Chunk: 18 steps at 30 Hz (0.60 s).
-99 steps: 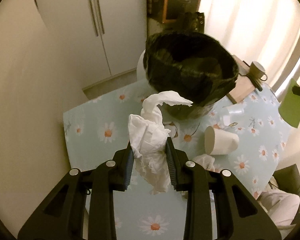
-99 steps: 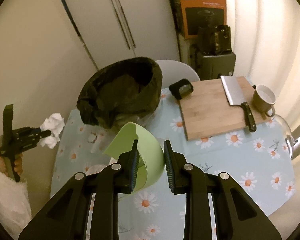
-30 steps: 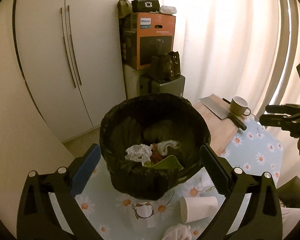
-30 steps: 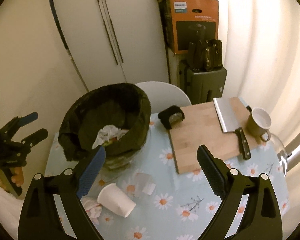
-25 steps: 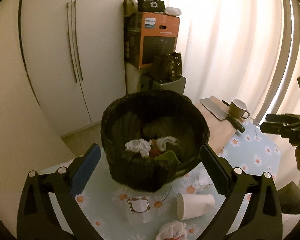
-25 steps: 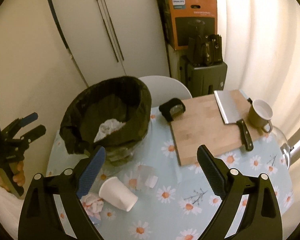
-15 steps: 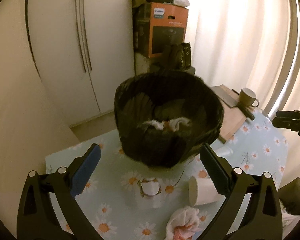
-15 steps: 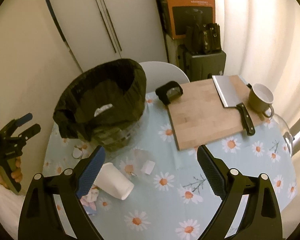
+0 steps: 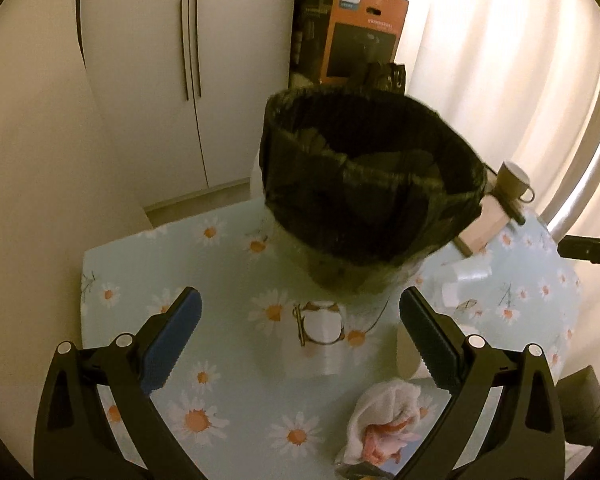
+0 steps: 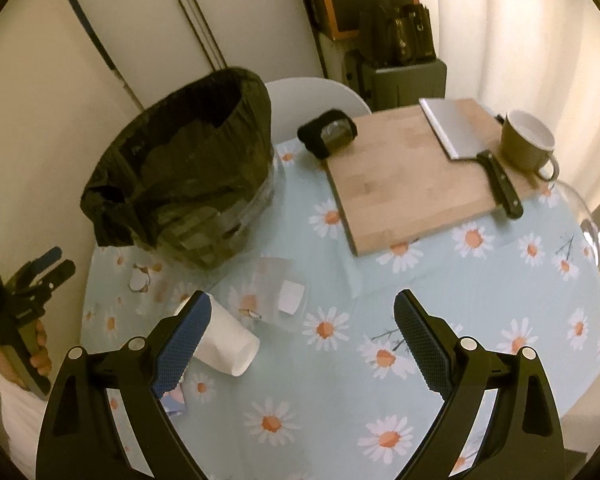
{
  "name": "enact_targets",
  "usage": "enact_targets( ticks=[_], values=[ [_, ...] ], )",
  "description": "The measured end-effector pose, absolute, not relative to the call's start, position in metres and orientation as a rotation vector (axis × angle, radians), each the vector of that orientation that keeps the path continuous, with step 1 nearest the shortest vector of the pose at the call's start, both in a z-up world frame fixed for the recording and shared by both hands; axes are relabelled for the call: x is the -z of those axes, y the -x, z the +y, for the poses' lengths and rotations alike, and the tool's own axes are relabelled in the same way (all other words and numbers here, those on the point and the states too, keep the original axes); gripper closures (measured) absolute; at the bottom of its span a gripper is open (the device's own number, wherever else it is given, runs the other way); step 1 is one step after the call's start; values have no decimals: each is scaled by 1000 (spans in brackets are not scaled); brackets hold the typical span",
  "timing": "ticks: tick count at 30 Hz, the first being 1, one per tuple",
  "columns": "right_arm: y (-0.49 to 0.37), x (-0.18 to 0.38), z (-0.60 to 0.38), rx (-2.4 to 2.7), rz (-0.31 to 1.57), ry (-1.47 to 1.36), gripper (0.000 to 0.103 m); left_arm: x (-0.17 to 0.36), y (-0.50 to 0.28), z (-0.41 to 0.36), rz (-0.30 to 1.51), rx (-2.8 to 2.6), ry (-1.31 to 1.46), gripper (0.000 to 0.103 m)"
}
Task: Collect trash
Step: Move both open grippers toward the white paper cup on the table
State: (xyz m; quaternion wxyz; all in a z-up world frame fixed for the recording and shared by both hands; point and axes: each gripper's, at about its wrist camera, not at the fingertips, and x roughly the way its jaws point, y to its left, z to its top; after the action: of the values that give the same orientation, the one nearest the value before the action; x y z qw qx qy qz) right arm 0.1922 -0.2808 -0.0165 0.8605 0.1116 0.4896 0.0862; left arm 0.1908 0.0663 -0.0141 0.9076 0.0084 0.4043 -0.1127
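Observation:
A bin with a black bag (image 9: 372, 184) stands on the daisy-print table (image 9: 140, 264); it also shows in the right wrist view (image 10: 184, 184). My left gripper (image 9: 300, 344) is open and empty, low over the table in front of the bin. Below it lie a crumpled stained tissue (image 9: 384, 420) and a clear plastic wrapper (image 9: 320, 332). My right gripper (image 10: 302, 344) is open and empty above the table. A white paper cup (image 10: 228, 344) lies on its side by its left finger. A clear plastic wrapper (image 10: 280, 292) lies ahead.
A wooden cutting board (image 10: 420, 172) holds a cleaver (image 10: 472, 148) and an olive mug (image 10: 528, 140). A black holder (image 10: 328, 132) sits at the board's corner. A white chair (image 10: 316, 96) stands behind the table. An orange box (image 9: 360, 32) and cupboards (image 9: 160, 60) are beyond.
Both grippers dropped tissue and green paper into the bin, opened wide and have since lowered toward the table. The view of the bin's inside is lost.

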Motion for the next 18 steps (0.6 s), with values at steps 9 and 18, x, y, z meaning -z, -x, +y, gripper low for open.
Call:
enact_targets(
  ticks=[9, 18],
  values=[
    [-198, 51, -266, -171, 1112, -208, 15, 52, -196, 68, 894, 261, 19, 6],
    [-205, 71, -250, -171, 1148, -260, 15, 73, -200, 71, 909, 305, 68, 6]
  ],
)
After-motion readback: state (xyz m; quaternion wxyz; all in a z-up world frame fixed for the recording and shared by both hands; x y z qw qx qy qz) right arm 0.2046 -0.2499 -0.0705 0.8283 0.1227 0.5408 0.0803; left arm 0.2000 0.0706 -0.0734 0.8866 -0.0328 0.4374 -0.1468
